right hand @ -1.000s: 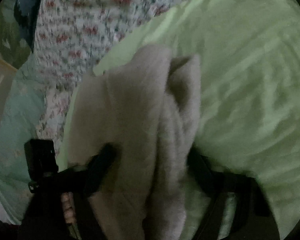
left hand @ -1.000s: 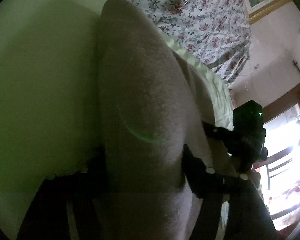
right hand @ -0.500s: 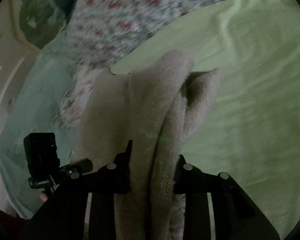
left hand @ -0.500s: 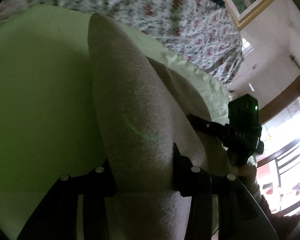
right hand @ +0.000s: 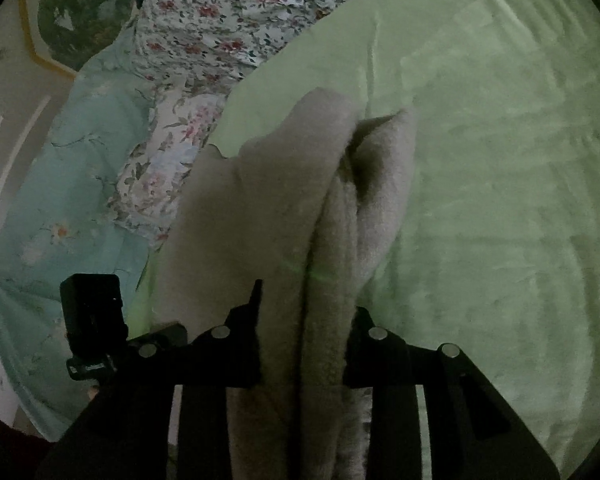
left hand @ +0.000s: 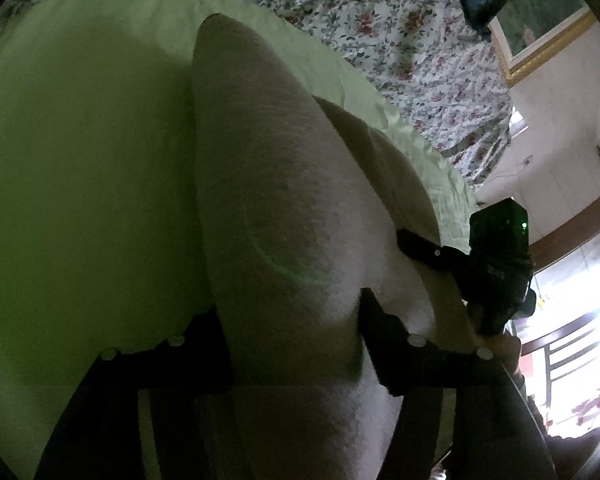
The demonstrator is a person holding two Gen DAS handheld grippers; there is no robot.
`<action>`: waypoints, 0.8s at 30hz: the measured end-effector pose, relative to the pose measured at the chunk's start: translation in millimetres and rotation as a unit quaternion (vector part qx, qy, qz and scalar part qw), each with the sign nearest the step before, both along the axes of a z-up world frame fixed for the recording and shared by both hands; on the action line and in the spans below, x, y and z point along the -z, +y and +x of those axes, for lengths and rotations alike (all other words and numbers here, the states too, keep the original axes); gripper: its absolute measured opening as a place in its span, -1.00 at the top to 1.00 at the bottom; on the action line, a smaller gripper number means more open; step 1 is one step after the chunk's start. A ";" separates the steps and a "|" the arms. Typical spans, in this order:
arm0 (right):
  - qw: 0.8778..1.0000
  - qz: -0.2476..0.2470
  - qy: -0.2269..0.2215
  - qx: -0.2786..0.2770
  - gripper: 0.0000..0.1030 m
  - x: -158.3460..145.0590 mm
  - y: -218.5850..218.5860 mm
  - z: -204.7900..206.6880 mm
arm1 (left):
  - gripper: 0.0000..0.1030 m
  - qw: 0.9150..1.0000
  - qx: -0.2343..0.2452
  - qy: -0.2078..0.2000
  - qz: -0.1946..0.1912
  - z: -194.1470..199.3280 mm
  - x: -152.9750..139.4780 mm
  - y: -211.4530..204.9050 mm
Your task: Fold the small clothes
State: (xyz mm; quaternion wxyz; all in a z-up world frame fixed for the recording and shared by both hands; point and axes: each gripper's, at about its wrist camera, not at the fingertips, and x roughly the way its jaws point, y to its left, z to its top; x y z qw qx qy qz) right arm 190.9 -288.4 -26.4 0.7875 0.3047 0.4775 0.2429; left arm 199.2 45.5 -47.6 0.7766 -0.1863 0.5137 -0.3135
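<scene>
A beige fleecy garment [left hand: 268,160] hangs lifted over a light green sheet [left hand: 80,160]. My left gripper [left hand: 290,312] has a thick fold of it between its fingers; the jaws are opening while the pads still touch the cloth. In the right wrist view the same garment [right hand: 292,184] is bunched into folds, and my right gripper [right hand: 306,300] holds them while its jaws open slightly. Each gripper shows in the other's view: the right gripper [left hand: 496,264] at the garment's far end, the left gripper [right hand: 92,312] at lower left.
The green sheet [right hand: 500,160] covers the bed. A floral blanket [left hand: 380,20] lies beyond it, with a teal floral cloth [right hand: 60,200] beside it. A gold-framed picture [left hand: 540,28] hangs on the wall and a bright window [left hand: 580,300] is at the right.
Both grippers have carried the garment sideways over the green sheet, bringing more floral blanket and wall into view. The left fingers stand wider apart than half a second ago.
</scene>
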 end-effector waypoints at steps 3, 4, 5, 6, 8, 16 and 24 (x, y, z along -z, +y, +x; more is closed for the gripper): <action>1.000 -0.016 0.009 0.001 0.01 -2.5 0.0 -0.1 | -0.47 1.000 -0.010 0.007 0.001 3.4 -2.8 8.8; 1.000 -0.024 0.013 0.001 -0.10 -3.8 0.2 0.7 | -0.50 1.000 -0.017 0.004 0.001 5.6 -6.2 13.5; 0.999 -0.042 0.015 0.004 -0.23 -8.8 -3.5 0.0 | -0.52 1.000 -0.023 0.000 -0.001 6.8 -8.9 14.9; 0.998 -0.055 0.008 0.012 -0.26 -15.1 -7.9 0.2 | -0.57 0.999 -0.034 -0.006 -0.003 9.8 -13.3 21.6; 0.997 -0.066 -0.010 0.030 -0.26 -27.0 -17.3 2.6 | -0.58 0.998 -0.053 -0.014 -0.006 16.9 -19.3 30.2; 0.997 -0.061 -0.010 0.044 0.07 -33.0 -12.3 71.0 | -0.55 0.994 -0.106 -0.013 0.007 52.9 -21.6 39.2; 0.991 -0.049 -0.100 0.074 0.79 -58.8 -26.1 44.2 | -0.38 0.992 -0.078 -0.059 0.085 53.8 -28.6 -0.4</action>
